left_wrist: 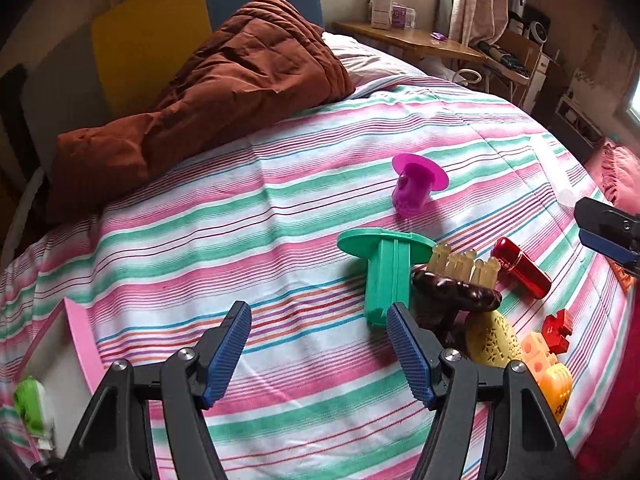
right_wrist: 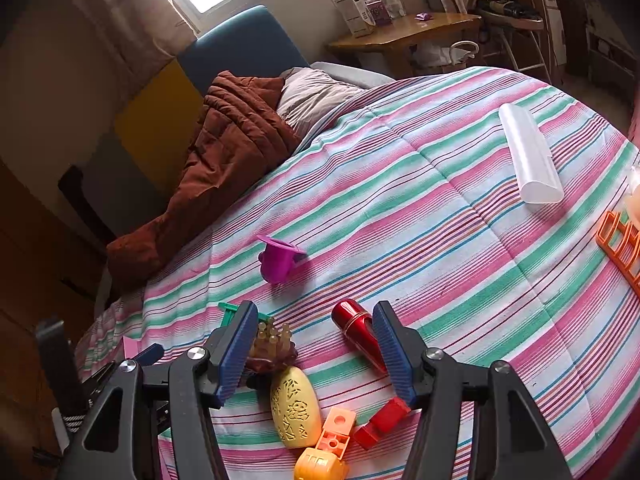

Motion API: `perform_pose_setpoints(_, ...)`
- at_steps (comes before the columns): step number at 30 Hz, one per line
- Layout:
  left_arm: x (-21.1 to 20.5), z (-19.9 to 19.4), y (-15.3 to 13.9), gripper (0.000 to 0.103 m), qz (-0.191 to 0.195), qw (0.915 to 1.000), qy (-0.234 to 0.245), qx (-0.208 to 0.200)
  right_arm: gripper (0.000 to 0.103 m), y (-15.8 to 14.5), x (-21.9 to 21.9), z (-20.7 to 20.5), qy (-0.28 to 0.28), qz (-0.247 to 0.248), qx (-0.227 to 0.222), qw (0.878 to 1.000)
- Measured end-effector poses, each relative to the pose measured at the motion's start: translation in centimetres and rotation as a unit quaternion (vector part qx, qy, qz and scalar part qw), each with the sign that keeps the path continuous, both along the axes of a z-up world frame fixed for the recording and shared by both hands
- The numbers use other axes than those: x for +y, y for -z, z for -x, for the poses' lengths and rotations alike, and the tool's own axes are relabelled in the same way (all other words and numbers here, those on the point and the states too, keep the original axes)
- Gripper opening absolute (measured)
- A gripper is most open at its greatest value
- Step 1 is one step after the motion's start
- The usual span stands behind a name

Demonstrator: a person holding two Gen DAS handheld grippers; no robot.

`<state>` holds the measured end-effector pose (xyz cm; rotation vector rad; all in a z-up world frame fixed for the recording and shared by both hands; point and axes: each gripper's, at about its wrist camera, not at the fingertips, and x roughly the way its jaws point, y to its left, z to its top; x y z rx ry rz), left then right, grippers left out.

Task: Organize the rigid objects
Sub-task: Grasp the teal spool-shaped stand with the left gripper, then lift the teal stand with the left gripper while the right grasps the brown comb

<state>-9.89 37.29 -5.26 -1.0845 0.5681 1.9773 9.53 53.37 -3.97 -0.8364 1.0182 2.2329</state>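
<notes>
Your left tongs are hanging spread and empty over the striped bed cover, just beside the green plastic flanged piece. Your right tongs are also standing spread and empty, with the glossy red capsule lying between the fingers, beside the clustered toys.

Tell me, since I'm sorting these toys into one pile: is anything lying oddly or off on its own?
Yes. The purple flanged piece lies tipped on its side, apart from the cluster around the green flanged piece. The translucent white tube lies alone, far across the striped bedspread.
</notes>
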Motion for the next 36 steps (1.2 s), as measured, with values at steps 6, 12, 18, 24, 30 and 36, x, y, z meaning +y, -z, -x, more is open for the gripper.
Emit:
perform_pose_setpoints(6,2.7,0.0,0.6,0.066,-0.010,0.9992,0.035,-0.014,0.061,0.5,0.4,0.1,0.003,0.017,0.001,1.000)
perform_pose_setpoints(12,4.9,1.1,2.7,0.065,0.015,0.9982,0.051,-0.027,0.061,0.4,0.3,0.1,0.004,0.016,0.003,1.000)
perform_pose_setpoints(18,3.4,1.8,4.0,0.030,0.008,0.9993,0.010,-0.035,0.061,0.4,0.6,-0.1,0.013,0.014,0.003,1.000)
perform_pose_setpoints(24,0.2,0.2,3.9,0.030,0.007,0.9989,-0.032,-0.033,0.061,0.6,1.0,-0.5,0.022,0.020,0.001,1.000)
perform_pose_setpoints(30,-4.5,-3.9,4.0,0.030,-0.014,0.9980,-0.056,-0.026,0.061,0.7,1.0,-0.6,0.016,0.027,0.009,0.999)
perform_pose_setpoints(36,-8.9,-7.9,4.1,0.030,-0.038,0.9971,-0.065,-0.007,0.060,0.4,-0.2,0.3,-0.040,0.035,0.034,0.998)
